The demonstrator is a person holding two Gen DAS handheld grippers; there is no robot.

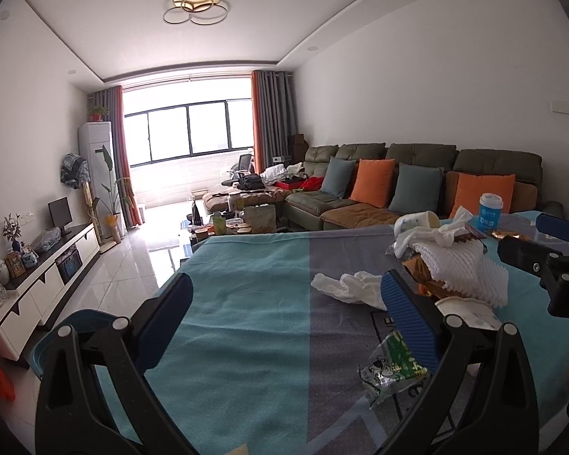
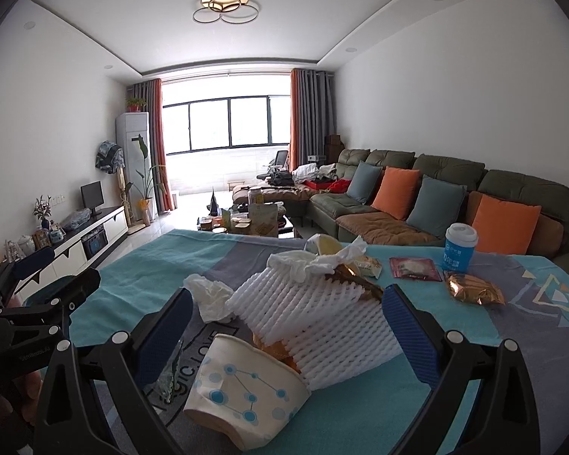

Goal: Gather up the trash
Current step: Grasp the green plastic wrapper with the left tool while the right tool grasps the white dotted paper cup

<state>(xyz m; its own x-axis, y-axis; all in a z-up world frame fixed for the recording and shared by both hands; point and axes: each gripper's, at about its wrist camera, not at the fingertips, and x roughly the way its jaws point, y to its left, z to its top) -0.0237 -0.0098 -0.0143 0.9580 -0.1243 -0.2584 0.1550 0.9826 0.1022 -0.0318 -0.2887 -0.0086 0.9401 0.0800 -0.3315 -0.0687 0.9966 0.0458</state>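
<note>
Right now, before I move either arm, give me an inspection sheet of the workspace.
Surface: teal and grey cloth, flat.
Job's things: foam net, crushed paper cup, tissue, green wrapper, gold wrapper, red packet.
Clutter: lidded blue cup, upright.
Grippers: left tongs open, empty; right tongs open, straddling the foam net and paper cup.
Cables: nothing seen.
Surroundings: sofa, blue bin beside the table.

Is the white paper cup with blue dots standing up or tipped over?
Tipped over. The white paper cup with blue dots lies on its side on the blanket-covered table.
</note>
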